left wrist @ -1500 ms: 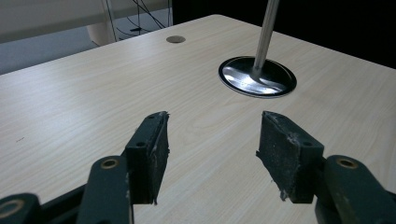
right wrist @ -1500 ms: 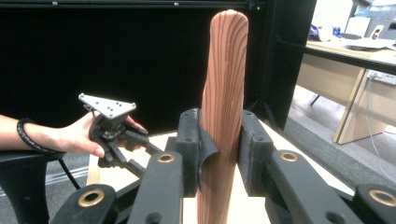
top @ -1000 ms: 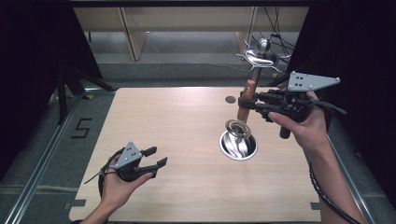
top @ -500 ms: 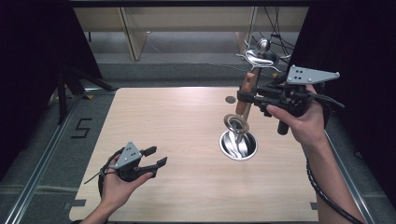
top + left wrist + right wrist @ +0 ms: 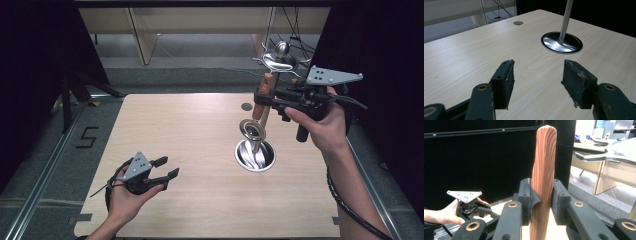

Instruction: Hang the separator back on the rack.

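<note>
My right gripper (image 5: 263, 99) is shut on the reddish wooden handle (image 5: 263, 90) of a utensil, held nearly upright above the table's right side. Its metal coil end (image 5: 251, 131) hangs just over the round steel base (image 5: 255, 156) of a stand, beside the stand's thin pole. In the right gripper view both jaws clamp the handle (image 5: 544, 170) at mid length. My left gripper (image 5: 167, 168) rests low near the front left, open and holding nothing. In its own view the left gripper (image 5: 537, 68) points toward the stand's base (image 5: 562, 43) and pole (image 5: 566, 15).
The stand's top carries curved metal hooks (image 5: 277, 61) behind the right gripper. A small round grommet (image 5: 246, 106) sits in the wooden table (image 5: 190, 130) behind the base. Dark curtains flank both sides, with desks and cables beyond the far edge.
The right gripper has risen and shifted slightly right, lifting the utensil so its coil end has come up off the stand's base. The left gripper has stayed put.
</note>
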`<state>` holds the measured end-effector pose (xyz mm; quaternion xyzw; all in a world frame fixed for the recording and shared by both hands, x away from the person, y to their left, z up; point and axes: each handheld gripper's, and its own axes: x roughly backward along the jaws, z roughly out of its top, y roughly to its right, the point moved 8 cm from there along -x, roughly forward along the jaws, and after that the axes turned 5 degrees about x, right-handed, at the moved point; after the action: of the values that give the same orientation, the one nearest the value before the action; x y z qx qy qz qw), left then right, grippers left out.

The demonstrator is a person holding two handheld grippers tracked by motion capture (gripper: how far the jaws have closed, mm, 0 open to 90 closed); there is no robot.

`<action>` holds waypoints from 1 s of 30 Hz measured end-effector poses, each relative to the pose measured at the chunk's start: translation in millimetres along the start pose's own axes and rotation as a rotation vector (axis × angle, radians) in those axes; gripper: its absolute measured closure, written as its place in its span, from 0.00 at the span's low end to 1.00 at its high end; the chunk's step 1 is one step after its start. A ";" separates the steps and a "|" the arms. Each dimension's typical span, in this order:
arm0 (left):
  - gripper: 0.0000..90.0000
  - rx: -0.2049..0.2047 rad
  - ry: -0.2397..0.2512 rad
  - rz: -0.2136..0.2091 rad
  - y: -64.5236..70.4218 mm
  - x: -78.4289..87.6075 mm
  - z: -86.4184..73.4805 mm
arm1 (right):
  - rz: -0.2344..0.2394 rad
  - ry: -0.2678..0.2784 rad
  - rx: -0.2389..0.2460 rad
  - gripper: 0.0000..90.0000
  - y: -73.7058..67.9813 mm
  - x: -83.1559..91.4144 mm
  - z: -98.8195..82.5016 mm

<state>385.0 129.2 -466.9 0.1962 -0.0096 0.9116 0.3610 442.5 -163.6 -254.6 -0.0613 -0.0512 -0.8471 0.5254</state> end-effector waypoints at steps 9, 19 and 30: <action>0.46 -0.004 -0.002 0.000 0.1 0.1 0.1 | -0.001 -0.003 -0.027 0.82 2.4 0.3 -0.7; 0.46 -0.004 -0.002 0.002 0.2 0.2 0.2 | -0.012 -0.002 -0.031 0.82 8.3 0.4 -0.8; 0.46 -0.003 0.002 -0.009 1.1 -0.9 0.2 | -0.018 -0.007 -0.043 0.82 12.8 -0.5 -2.6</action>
<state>385.0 127.7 -466.9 0.1949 -0.0095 0.9101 0.3656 454.1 -169.3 -257.0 -0.0750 -0.0356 -0.8525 0.5160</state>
